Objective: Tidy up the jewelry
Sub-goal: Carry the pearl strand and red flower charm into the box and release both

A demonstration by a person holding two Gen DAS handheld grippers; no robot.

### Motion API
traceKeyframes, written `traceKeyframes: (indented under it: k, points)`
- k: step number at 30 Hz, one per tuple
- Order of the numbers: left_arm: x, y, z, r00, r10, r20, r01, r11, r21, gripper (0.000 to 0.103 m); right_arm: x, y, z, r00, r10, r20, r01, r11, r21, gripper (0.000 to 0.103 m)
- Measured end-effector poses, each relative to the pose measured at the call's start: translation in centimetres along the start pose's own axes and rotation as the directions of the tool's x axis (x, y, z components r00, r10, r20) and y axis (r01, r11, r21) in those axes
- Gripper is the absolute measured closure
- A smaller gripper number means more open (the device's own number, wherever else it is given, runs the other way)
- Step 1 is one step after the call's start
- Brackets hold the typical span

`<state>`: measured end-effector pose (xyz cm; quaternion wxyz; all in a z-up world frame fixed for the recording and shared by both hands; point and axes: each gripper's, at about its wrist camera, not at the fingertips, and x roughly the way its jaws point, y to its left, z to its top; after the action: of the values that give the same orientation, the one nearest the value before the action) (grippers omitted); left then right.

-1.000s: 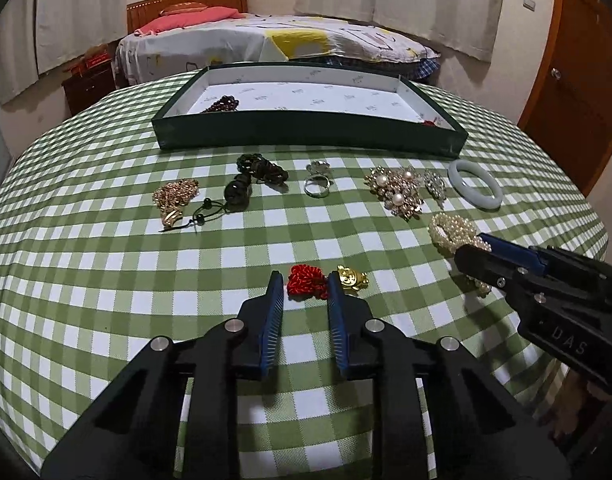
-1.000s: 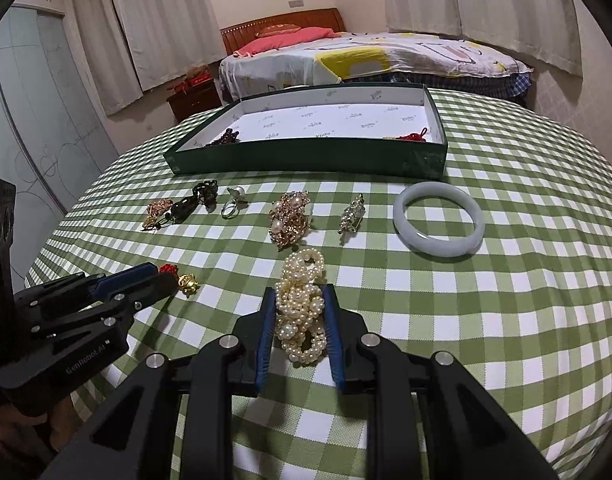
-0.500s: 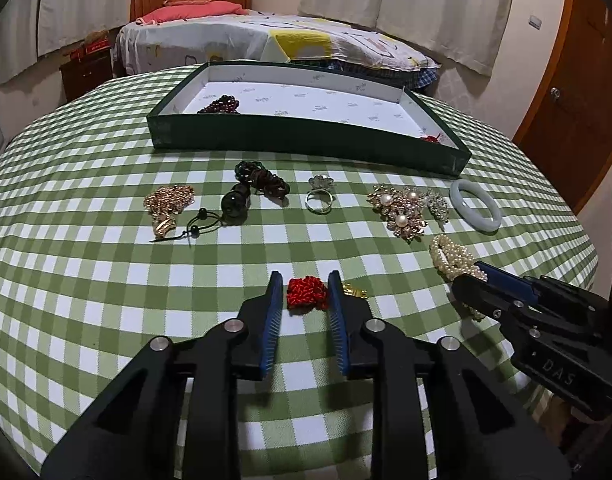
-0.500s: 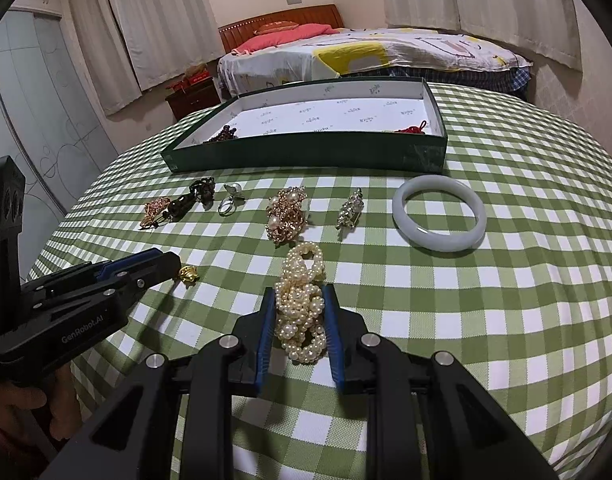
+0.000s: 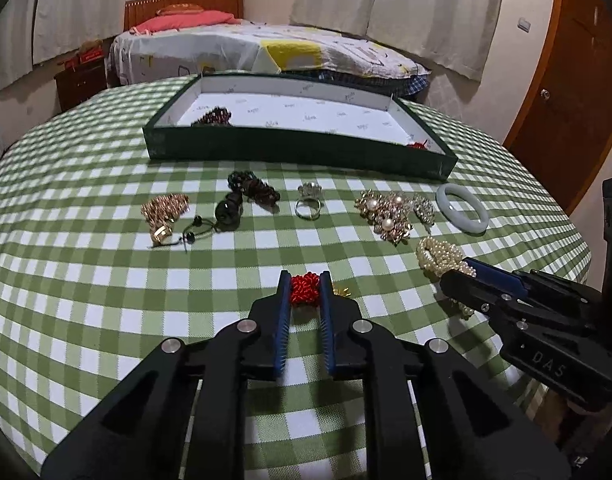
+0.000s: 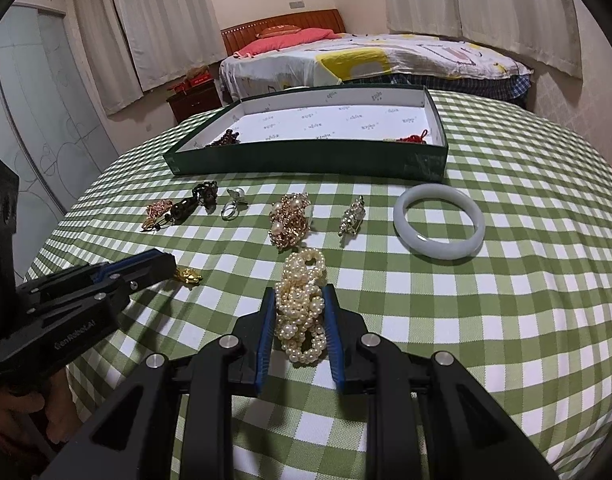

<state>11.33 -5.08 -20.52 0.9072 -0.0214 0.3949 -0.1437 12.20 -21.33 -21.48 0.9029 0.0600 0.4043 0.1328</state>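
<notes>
Red beads (image 5: 304, 289), bunched into a small knotted cluster, sit pinched between the blue pads of my left tool (image 5: 304, 286), low over the green-and-white checked cloth of the surface (image 5: 86, 280). A small gold charm (image 5: 341, 290) lies just beside the tool's right finger. My right tool (image 6: 300, 312) is closed on a heap of cream pearls (image 6: 302, 300), a looped strand whose far end trails forward on the cloth past the fingertips.

Further out I see a row of pieces well apart from both tools: a gold chain bundle (image 5: 164, 210), a dark bead on a black cord (image 5: 228, 210), a dark braided piece (image 5: 254, 188), a silver ring (image 5: 309, 204), a gold-and-pearl brooch (image 5: 383, 212), a smaller sparkly brooch (image 6: 351, 216) and a smooth pale bangle (image 6: 439, 226). Beyond them stands the shallow green box (image 5: 290, 148), white-lined, with dark beads (image 5: 212, 116) in its left near corner and something red (image 5: 419, 145) in its right near corner.

Between the tools and the row is a bare band of cloth, and bare cloth runs to the right of the bangle. The surface is round and its edge drops away close behind both tools. The cloth looks woven and matte, the bangle glossy, the pearls lumpy.
</notes>
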Motion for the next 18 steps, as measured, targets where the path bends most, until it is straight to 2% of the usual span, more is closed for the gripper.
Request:
traceKeyframes:
  k: [18]
  points:
    - [-2.6, -0.1, 1.8, 0.995, 0.018, 0.096, -0.019, 1.0, 0.011, 0.089, -2.7, 0.4, 1.4, 0.995, -0.008, 0.103, 0.01, 1.0, -0.014, 0.08]
